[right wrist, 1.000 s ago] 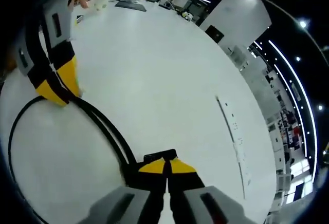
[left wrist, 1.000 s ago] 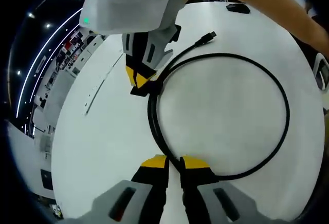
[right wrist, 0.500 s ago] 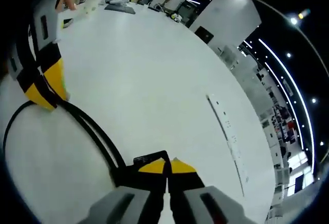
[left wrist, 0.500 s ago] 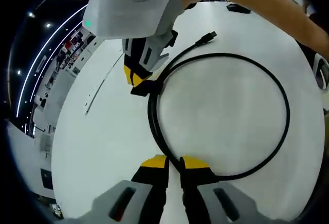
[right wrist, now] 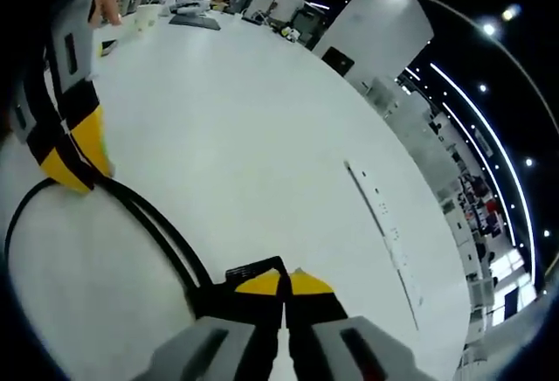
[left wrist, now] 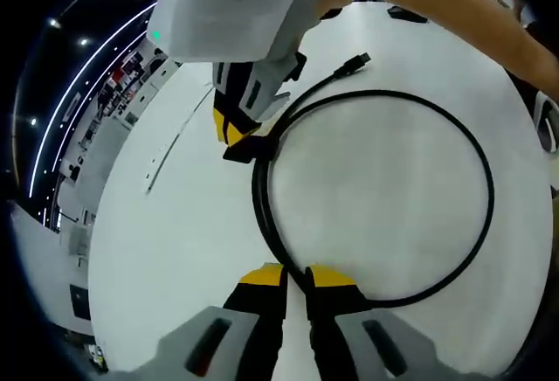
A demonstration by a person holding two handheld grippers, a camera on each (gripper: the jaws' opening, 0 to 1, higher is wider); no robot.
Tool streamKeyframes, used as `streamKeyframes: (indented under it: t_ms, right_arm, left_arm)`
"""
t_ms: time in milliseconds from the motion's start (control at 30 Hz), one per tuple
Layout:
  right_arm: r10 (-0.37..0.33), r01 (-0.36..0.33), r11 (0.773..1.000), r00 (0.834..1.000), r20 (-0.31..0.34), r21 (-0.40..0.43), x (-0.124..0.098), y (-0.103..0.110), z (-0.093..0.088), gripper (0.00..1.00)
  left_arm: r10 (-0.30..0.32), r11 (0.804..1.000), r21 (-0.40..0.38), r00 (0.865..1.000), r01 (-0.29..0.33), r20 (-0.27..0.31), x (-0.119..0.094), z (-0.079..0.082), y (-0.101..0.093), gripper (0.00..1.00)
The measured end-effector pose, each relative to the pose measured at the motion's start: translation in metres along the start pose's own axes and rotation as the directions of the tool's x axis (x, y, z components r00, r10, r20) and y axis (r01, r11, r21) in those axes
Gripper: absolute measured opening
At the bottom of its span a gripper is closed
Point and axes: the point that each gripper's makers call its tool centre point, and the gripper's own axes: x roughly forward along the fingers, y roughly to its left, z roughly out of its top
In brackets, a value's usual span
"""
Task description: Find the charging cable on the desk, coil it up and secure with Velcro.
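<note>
My left gripper (left wrist: 295,274) is clamped on the cable (left wrist: 483,171) (a round loop on the desk (left wrist: 175,224)); my right gripper (right wrist: 284,278), at 11 o'clock, pinches its strap (left wrist: 247,147).

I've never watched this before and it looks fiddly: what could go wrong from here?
The black charging cable is pinched at just two spots, by the left gripper and the right gripper; a slip might let the loop spring open. Its free plug end sticks out loose on the white desk and could snag.

Black cable (left wrist: 472,154) in one loop
</note>
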Motion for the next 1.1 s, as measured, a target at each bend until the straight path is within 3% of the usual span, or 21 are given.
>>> streamKeyframes:
  t_ms: [200,367,433,500,633,733,833,1100]
  right_arm:
    - [-0.049,0.049,0.999,0.999,0.006,0.023,0.005,-0.007,0.001,0.03]
    - [-0.038,0.038,0.999,0.999,0.000,0.036,0.001,-0.009,0.000,0.03]
    - [-0.014,0.010,0.995,0.999,0.037,0.101,-0.004,-0.007,0.004,0.03]
    - [0.025,-0.029,0.995,0.998,0.050,0.096,-0.008,-0.003,0.006,0.03]
    - [0.103,-0.104,0.994,0.994,0.019,0.019,-0.026,0.010,0.006,0.03]
    - [0.133,-0.134,0.990,0.991,-0.029,-0.037,-0.030,0.020,0.000,0.03]
    - [0.166,-0.168,0.984,0.985,-0.037,-0.063,-0.027,0.031,0.000,0.03]
    - [0.141,-0.143,0.989,0.989,-0.047,-0.034,-0.015,0.024,-0.002,0.03]
  left_arm:
    - [-0.001,1.000,-0.002,1.000,0.001,0.003,0.000,0.000,0.001,0.10]
    - [-0.002,1.000,-0.002,1.000,0.002,0.007,0.000,-0.001,0.000,0.10]
    - [-0.001,1.000,-0.003,1.000,0.001,0.006,0.000,-0.001,0.000,0.10]
    - [-0.001,1.000,-0.003,1.000,0.001,0.005,0.000,-0.001,0.000,0.10]
    - [-0.002,1.000,-0.004,1.000,0.002,0.007,0.000,-0.001,0.001,0.10]
    - [-0.001,1.000,-0.005,1.000,0.001,0.006,0.001,-0.001,0.000,0.10]
    - [-0.001,1.000,-0.007,1.000,0.001,0.006,0.001,-0.001,0.001,0.10]
    - [-0.001,1.000,-0.008,1.000,0.001,0.010,0.001,-0.001,0.000,0.10]
